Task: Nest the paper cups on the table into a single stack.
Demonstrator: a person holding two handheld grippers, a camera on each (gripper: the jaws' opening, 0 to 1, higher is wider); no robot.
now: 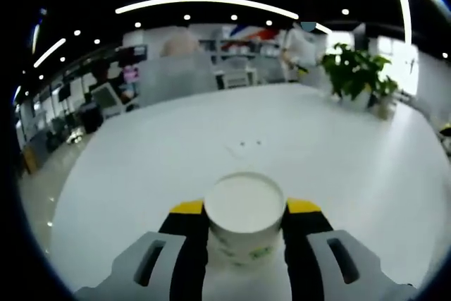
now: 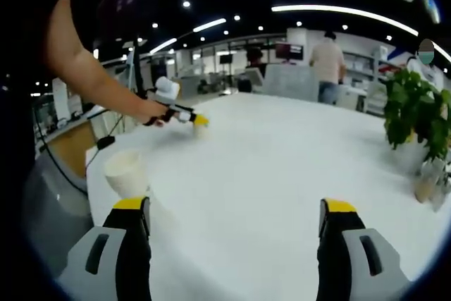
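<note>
A white paper cup (image 1: 244, 225) stands upright between the yellow-tipped jaws of my left gripper (image 1: 244, 209), which press on both of its sides. In the right gripper view that same left gripper (image 2: 198, 122) is held by a person's hand far across the white table (image 2: 282, 167), with the small cup (image 2: 201, 129) at its tip. A second paper cup (image 2: 127, 172) stands near the table's left edge, just beyond the left jaw of my right gripper (image 2: 234, 206). The right gripper's jaws are wide apart with nothing between them.
A potted plant (image 2: 414, 112) stands at the table's right side, with a small pale pot (image 2: 425, 187) beside it; the plant (image 1: 356, 72) also sits at the far right in the left gripper view. People stand in the office behind. The table edge (image 2: 95, 174) runs close to the second cup.
</note>
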